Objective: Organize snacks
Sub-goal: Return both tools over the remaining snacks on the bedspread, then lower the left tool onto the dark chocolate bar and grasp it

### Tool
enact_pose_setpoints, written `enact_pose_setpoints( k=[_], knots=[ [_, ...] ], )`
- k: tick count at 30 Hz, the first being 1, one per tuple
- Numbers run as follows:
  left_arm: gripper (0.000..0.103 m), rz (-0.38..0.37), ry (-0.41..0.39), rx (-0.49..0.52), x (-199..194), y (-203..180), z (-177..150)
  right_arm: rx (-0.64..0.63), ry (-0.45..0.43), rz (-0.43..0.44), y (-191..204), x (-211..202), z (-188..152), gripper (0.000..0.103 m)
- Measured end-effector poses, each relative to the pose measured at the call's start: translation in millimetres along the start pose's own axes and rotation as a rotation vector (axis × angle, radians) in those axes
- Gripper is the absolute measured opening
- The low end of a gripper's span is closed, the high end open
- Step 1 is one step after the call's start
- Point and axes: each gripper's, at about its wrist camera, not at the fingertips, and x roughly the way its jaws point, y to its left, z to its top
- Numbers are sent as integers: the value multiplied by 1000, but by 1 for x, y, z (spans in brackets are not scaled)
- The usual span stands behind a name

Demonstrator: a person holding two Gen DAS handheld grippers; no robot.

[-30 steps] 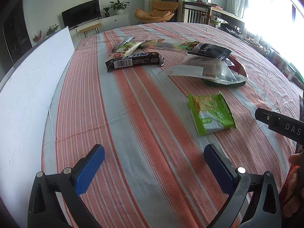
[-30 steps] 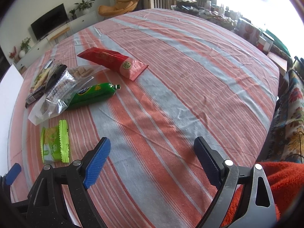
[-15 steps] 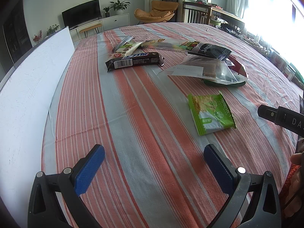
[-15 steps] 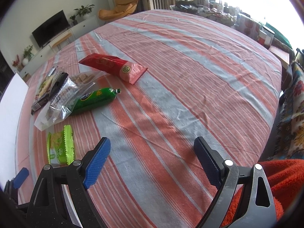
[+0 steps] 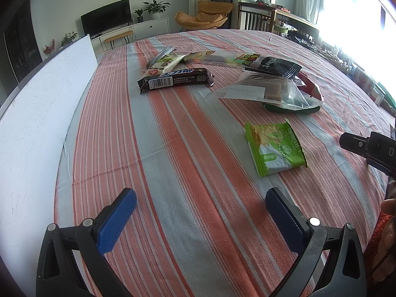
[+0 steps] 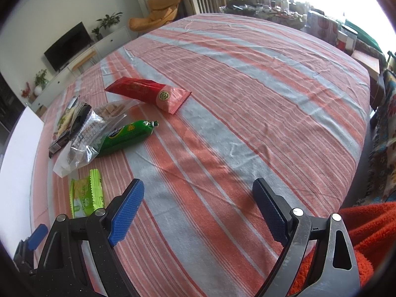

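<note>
Snacks lie scattered on a red and grey striped tablecloth (image 5: 173, 148). A green cracker packet (image 5: 274, 146) (image 6: 85, 196) is nearest. Beyond it lie a clear bag of biscuits (image 5: 262, 91) (image 6: 86, 136), a green tube snack (image 6: 126, 135), a red packet (image 6: 148, 94), a dark bar with a barcode (image 5: 173, 80) and a black packet (image 5: 277, 66). My left gripper (image 5: 200, 219) hovers open over the cloth, short of the green packet. My right gripper (image 6: 198, 206) is open too, with nothing between its blue pads (image 6: 126, 210).
A white board (image 5: 37, 113) (image 6: 12, 173) runs along the table's left side. The right gripper's body (image 5: 366, 146) shows at the right edge of the left wrist view. An orange sleeve (image 6: 366, 227) is at lower right. A TV stand, chairs and a cluttered sideboard stand beyond the table.
The right gripper has lifted and tilted a little, so the snacks sit lower in its view. In the left wrist view its body has slid right. The left gripper has not moved.
</note>
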Motion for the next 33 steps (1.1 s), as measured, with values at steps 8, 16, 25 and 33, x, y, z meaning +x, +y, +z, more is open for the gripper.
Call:
enact_pose_setpoints(
  k=[8,16,25,33],
  knots=[
    [103,0,0,0,0,0,0,27,8,17,-3,0,2,92],
    [103,-9,9,3,1,2,2,93,0,79,-15,-3,3,92],
    [103,-160,72,-127,-6,27,25,90,-16,69,-12,-5,1,92],
    [103,-55,112,-339,29,64,132,81,-12,48,-9,-4,0,92]
  ],
)
